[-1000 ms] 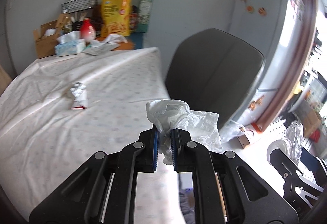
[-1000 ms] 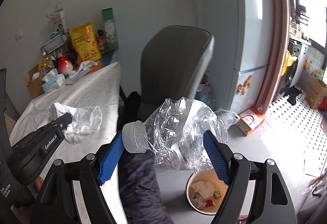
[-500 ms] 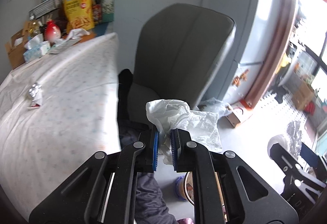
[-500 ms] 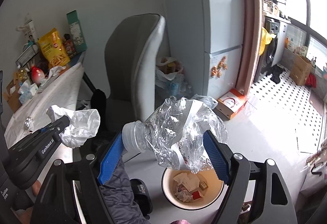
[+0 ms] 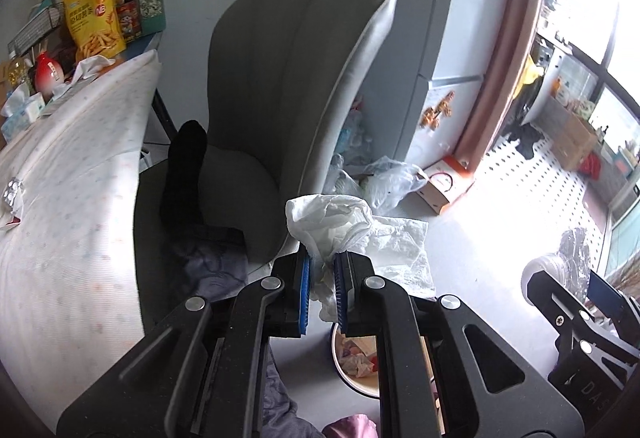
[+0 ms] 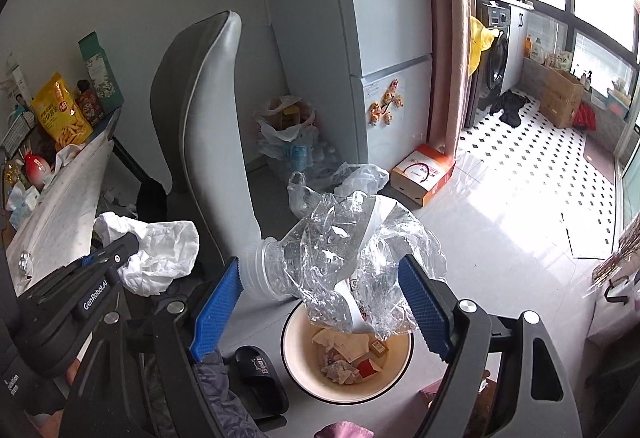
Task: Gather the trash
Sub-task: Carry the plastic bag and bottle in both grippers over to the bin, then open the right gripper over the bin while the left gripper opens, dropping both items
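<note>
Overhead, right hand-held gripper (image 6: 320,294) around crushed bottle (image 6: 352,270).

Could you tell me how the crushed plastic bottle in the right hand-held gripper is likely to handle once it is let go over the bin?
The crushed clear bottle looks empty and thin-walled, so probably very light. Its crumpled walls suggest that it gives under the pads rather than staying stiff. Held above the cream bin, it would likely drop in, though its bulk might catch on the rim.

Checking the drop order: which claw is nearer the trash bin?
Right. The right claw hangs directly over the trash bin with the crushed bottle; the left claw is off beside it.
</note>
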`<state>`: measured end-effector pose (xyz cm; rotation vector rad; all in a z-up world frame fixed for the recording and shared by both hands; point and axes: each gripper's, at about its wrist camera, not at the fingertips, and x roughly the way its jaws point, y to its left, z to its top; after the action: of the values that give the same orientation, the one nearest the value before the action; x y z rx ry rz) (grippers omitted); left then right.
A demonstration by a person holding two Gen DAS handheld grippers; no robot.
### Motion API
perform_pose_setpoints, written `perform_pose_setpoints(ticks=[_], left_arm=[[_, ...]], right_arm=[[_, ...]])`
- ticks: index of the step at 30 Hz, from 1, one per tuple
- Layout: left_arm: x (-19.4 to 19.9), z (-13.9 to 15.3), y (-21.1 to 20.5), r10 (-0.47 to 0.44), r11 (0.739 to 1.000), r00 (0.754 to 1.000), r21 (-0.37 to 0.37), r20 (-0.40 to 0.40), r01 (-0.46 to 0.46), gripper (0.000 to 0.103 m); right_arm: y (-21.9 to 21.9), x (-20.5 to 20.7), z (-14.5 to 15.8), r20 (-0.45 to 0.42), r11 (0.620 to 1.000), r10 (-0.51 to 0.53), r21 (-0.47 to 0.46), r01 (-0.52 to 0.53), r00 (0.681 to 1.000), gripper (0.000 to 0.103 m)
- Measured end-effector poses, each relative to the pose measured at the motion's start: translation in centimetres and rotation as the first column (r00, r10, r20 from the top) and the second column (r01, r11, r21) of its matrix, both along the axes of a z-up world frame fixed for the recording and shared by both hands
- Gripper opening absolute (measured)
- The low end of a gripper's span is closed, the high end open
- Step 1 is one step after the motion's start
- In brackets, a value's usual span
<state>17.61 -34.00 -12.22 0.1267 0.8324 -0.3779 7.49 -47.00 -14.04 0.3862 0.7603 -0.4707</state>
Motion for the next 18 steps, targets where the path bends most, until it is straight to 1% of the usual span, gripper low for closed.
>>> perform_pose_setpoints(ticks=[4,5,7,15,18], left_arm=[[-0.1,-0.4,-0.7,-0.009,1.0,1.0,0.012,-0.004,0.009,0.011],[-0.1,-0.4,-0.9,-0.011,1.0,1.0,0.014,-0.005,0.011,0.011],[0.0,-0.4,-1.1,-0.018,1.0,1.0,0.016,-0.006,0.019,0.011],[-0.5,-0.8,-2.8,-0.064,0.998,0.998,0.026,-0.015,0.064,0.011],[-0.7,-1.0,-3.5,-0.082,0.996,0.996,0.026,-0.02,0.082,0.011]], right_arm=[[-0.9,-0.3,-0.6,-0.012,0.999,-0.021,0.023,0.021,1.0,0.078],[-1.0,-0.4,-0.7,-0.013,0.999,-0.025,0.024,0.025,1.0,0.079],[-1.4,-0.7,-0.6,-0.011,0.999,-0.037,0.016,0.038,0.999,0.086],[-2.4,-1.9,-0.6,-0.014,0.997,-0.071,0.01,0.071,0.997,0.087],[-2.9,-2.6,-0.6,-0.016,0.996,-0.093,0.002,0.093,0.996,0.091]])
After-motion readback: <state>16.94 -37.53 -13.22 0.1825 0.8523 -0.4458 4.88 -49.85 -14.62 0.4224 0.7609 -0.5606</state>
